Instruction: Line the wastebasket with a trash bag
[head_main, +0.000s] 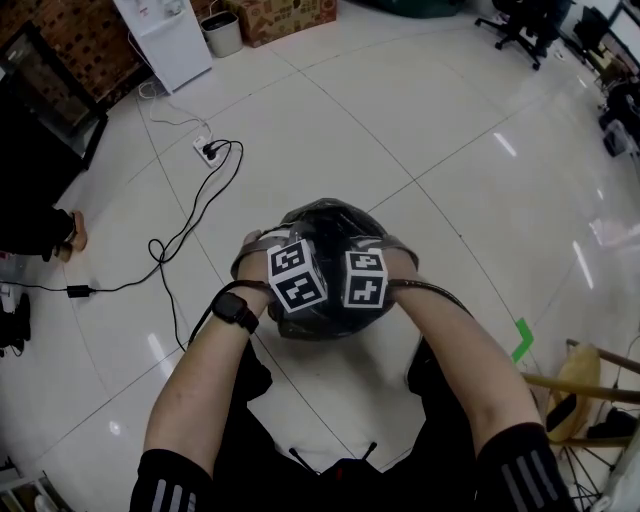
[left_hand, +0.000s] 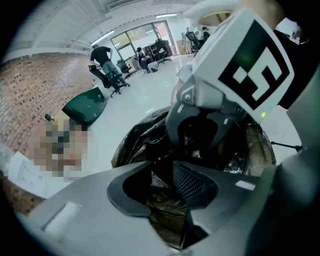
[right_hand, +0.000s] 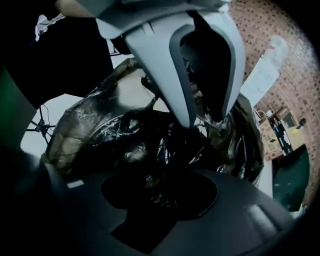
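Note:
A black trash bag (head_main: 325, 225) bulges in a crumpled dome on the floor just in front of the person. The wastebasket under it is hidden. Both grippers point steeply down into the bag, side by side, with their marker cubes nearly touching. The left gripper (head_main: 298, 302) is shut on a fold of brownish, see-through bag film (left_hand: 167, 200). The right gripper (head_main: 362, 300) sits close beside it, and bunched black film (right_hand: 160, 150) fills the gap between its jaws. Each gripper view shows the other gripper right ahead: the right gripper (left_hand: 205, 135) and the left gripper (right_hand: 200, 85).
A power strip with a black cable (head_main: 210, 150) lies on the white tile floor at far left. A white appliance (head_main: 165, 40), a small bin (head_main: 222, 32) and a cardboard box (head_main: 285, 15) stand at the back. A wooden chair (head_main: 590, 380) and green tape (head_main: 520, 340) are at right.

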